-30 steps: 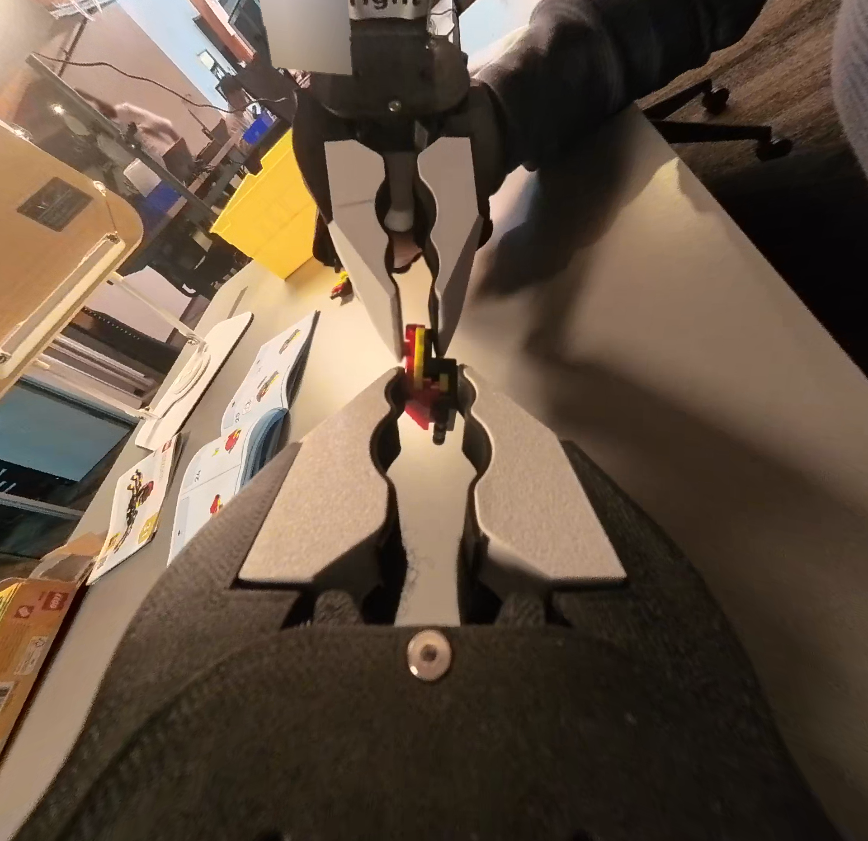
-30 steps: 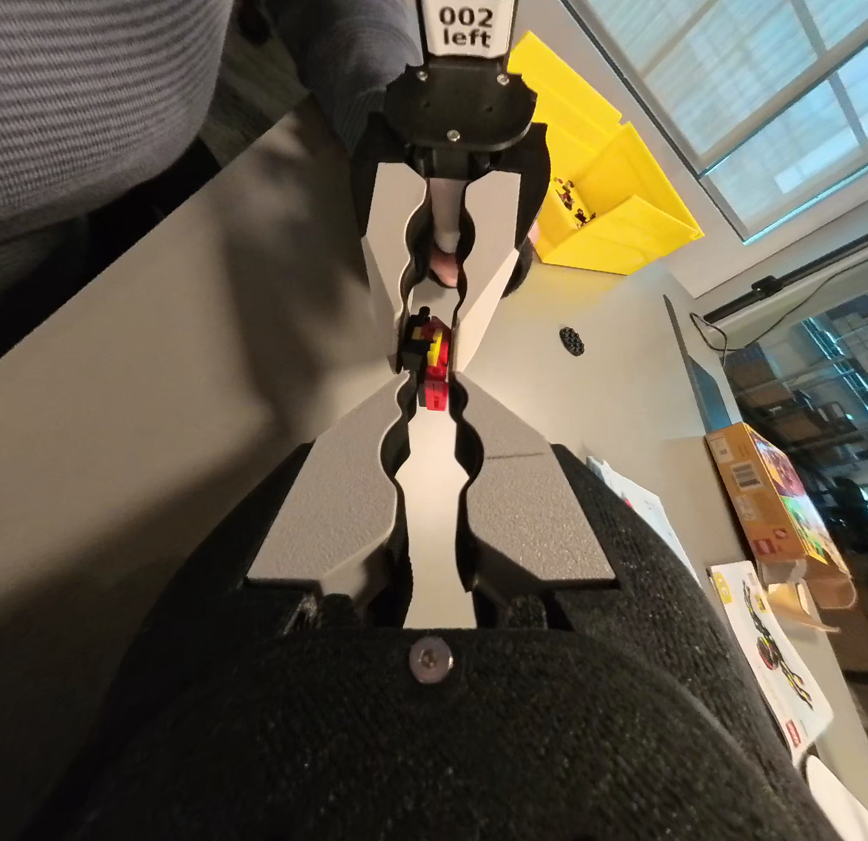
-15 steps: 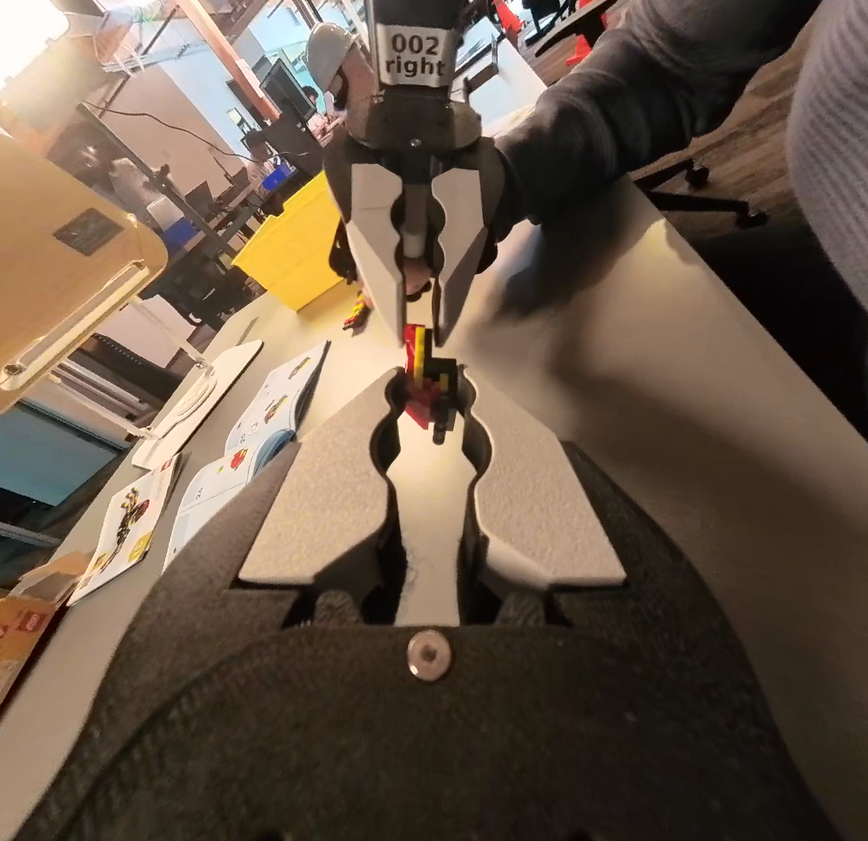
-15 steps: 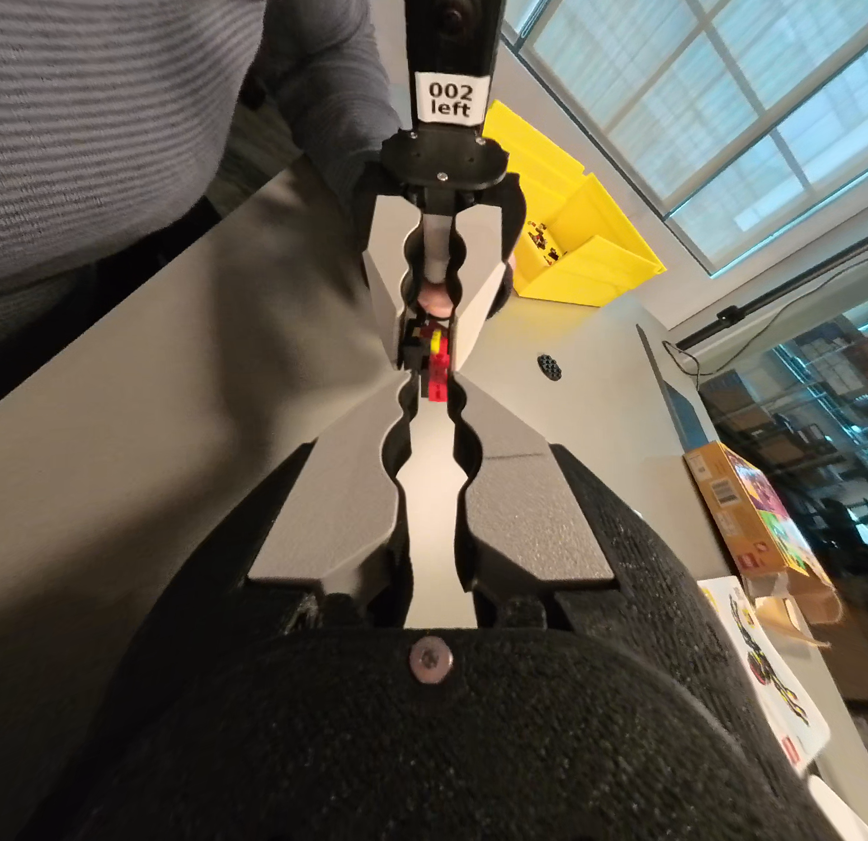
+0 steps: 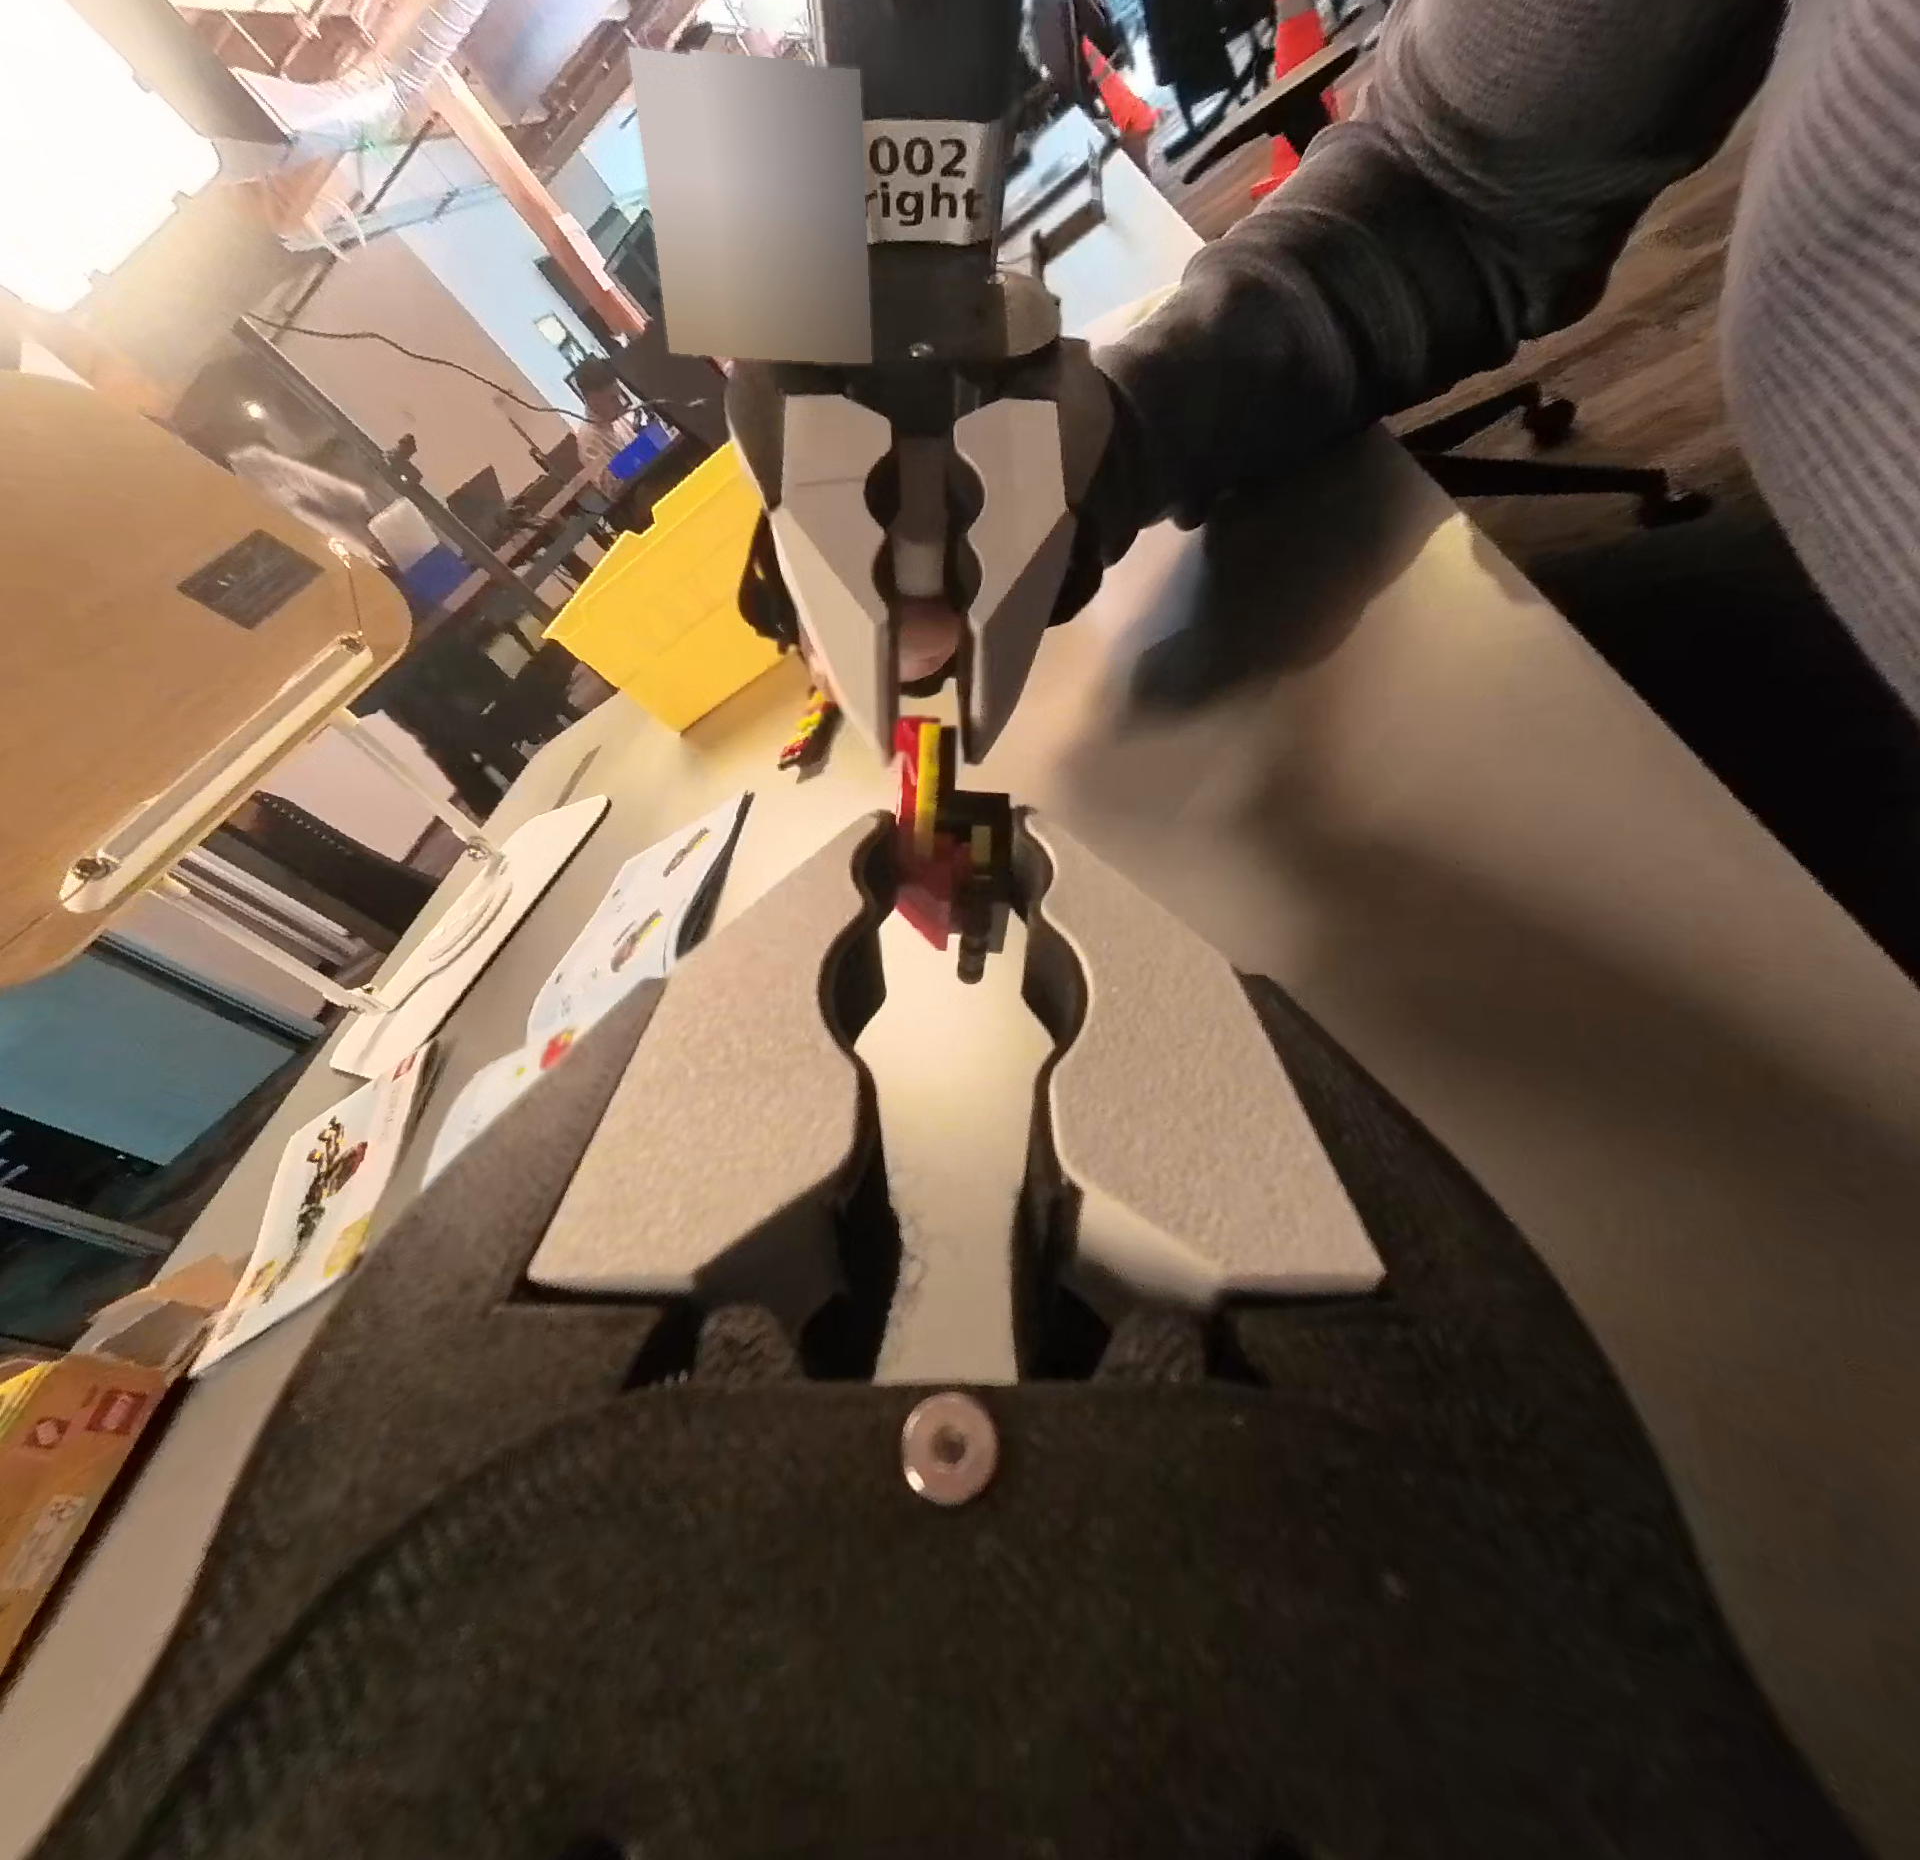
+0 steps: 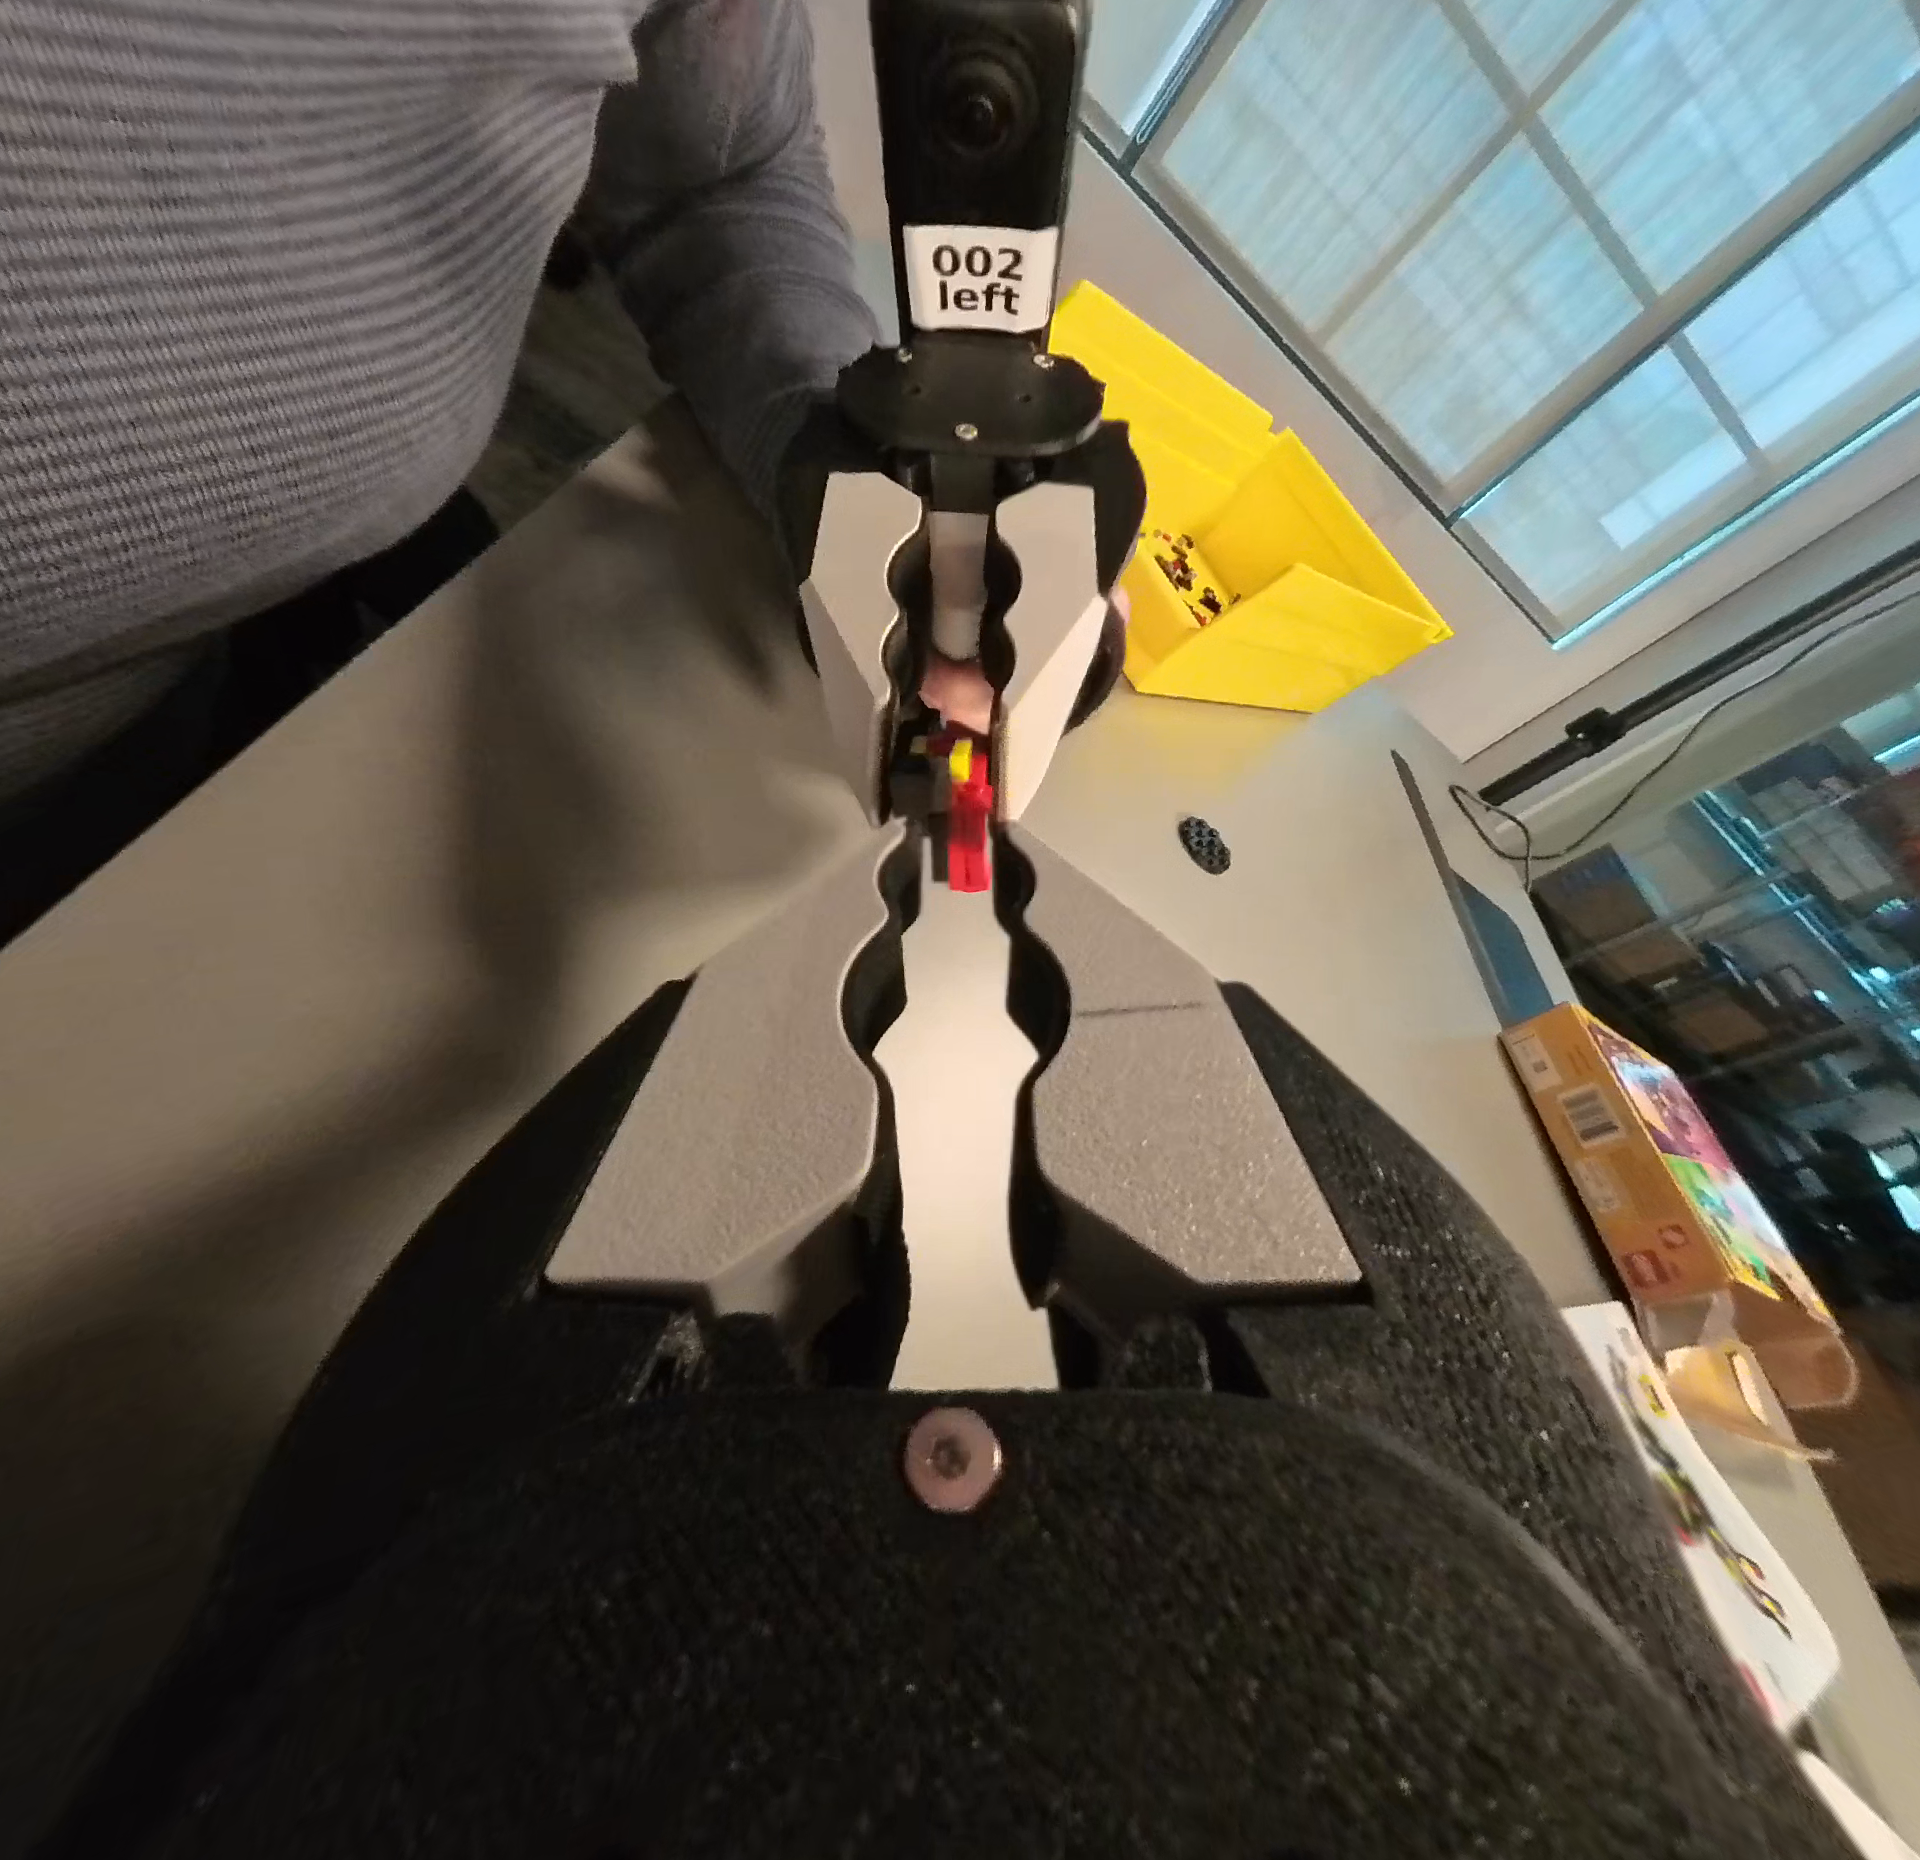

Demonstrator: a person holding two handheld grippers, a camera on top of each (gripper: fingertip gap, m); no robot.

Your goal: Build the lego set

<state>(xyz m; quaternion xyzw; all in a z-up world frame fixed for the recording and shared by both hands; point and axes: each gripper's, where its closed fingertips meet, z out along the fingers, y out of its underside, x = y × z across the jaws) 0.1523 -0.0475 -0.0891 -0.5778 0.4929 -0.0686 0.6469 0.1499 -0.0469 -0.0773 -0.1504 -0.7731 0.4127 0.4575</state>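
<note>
We hold the red, yellow and black lego sub-assembly (image 5: 951, 854) in the air between the two tongs, tip to tip, above the grey table (image 5: 1403, 875). The left gripper (image 5: 951, 854) is closed nearly all the way, and its tips clamp the black and red lower part of the sub-assembly. The right gripper (image 6: 961, 854) faces it from directly ahead; its jaws stand a narrow gap apart around the red and yellow plate end. In the left wrist view the plate sits just below those tips with a little clearance at the sides, so we cannot tell whether the right gripper bears on it or only brackets it.

Compared with a second ago, the right gripper stands more upright and sits slightly farther back along the plate, which now leans toward the left gripper's left finger. The left gripper's hold is unchanged. We judge this to be a press-and-release on a joint: the plate appears seated but not square.

Ahead of the left gripper lie the yellow bin (image 5: 686, 615), loose pieces (image 5: 805, 735) and open instruction booklets (image 5: 644, 917). The set's box (image 6: 1652, 1166) lies to the right of the right gripper. Much of the build remains.
</note>
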